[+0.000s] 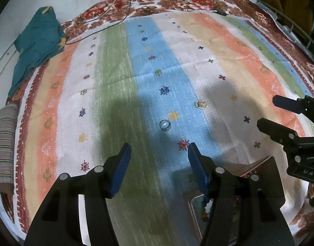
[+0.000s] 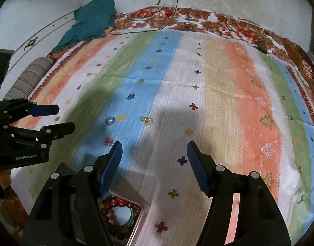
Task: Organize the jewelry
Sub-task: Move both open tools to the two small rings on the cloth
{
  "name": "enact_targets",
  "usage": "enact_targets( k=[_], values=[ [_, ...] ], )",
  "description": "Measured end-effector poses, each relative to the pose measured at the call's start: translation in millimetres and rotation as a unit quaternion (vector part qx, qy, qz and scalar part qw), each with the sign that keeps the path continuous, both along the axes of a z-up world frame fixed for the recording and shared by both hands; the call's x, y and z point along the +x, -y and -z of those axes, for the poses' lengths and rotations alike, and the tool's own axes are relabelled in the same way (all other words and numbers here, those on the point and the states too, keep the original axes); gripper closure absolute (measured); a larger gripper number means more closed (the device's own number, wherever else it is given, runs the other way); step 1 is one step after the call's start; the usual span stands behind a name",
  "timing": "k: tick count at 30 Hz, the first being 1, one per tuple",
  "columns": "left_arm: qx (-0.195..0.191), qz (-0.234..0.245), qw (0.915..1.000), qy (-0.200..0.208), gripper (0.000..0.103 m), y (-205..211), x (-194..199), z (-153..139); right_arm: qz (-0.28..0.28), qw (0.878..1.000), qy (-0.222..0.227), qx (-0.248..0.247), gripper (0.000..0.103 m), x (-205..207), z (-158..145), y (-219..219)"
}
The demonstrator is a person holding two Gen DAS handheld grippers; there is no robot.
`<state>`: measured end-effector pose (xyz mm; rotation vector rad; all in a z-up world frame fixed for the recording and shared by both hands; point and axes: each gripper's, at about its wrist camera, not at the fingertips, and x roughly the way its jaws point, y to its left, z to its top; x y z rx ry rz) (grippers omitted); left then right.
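Note:
Two small clear glass jewelry pieces lie on the striped cloth: a bluish one (image 1: 164,124) (image 2: 110,120) and a clearer one (image 1: 200,104) (image 2: 147,120). My left gripper (image 1: 159,145) hangs open just short of the bluish piece, with nothing between its blue pads. It also shows at the left edge of the right wrist view (image 2: 65,117). My right gripper (image 2: 154,144) is open and empty, a little short of the clearer piece, and appears at the right of the left wrist view (image 1: 267,111). Below the grippers an open box (image 2: 143,211) (image 1: 192,209) holds a red bead bracelet (image 2: 114,203) and a green bangle (image 2: 132,215).
The striped cloth (image 1: 177,57) covers a floral bedsheet (image 2: 198,16). A teal garment (image 1: 38,41) and a striped roll (image 1: 3,143) lie at the left edge. Thin cables (image 2: 167,10) run down the back wall onto the bed. A wire rack (image 1: 290,24) stands at the far right.

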<state>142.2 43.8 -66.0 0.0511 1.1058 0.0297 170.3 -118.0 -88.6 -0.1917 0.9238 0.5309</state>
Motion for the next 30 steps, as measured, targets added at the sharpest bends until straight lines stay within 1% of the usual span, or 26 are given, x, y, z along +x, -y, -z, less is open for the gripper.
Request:
enact_targets(
  k=[10, 14, 18, 30],
  values=[
    [0.005, 0.014, 0.9998, -0.013, 0.045, 3.7, 11.0, 10.8, -0.007, 1.0, -0.013, -0.006, 0.037, 17.9, 12.0, -6.1],
    [0.005, 0.017, 0.9995, -0.026, 0.045, 1.6, 19.7, 22.1, -0.013, 1.0, -0.017, -0.008, 0.037, 23.8, 17.1, -10.0],
    [-0.008, 0.011, 0.9994, -0.033, 0.045, -3.2, 25.3, 27.1, -0.017, 1.0, -0.024, -0.011, 0.037, 30.0, 22.8, -13.0],
    [-0.002, 0.027, 0.9983, -0.052, 0.045, -0.3, 44.0, 45.0, -0.033, 0.999, -0.03, -0.026, 0.037, 47.5, 35.7, -25.9]
  ],
)
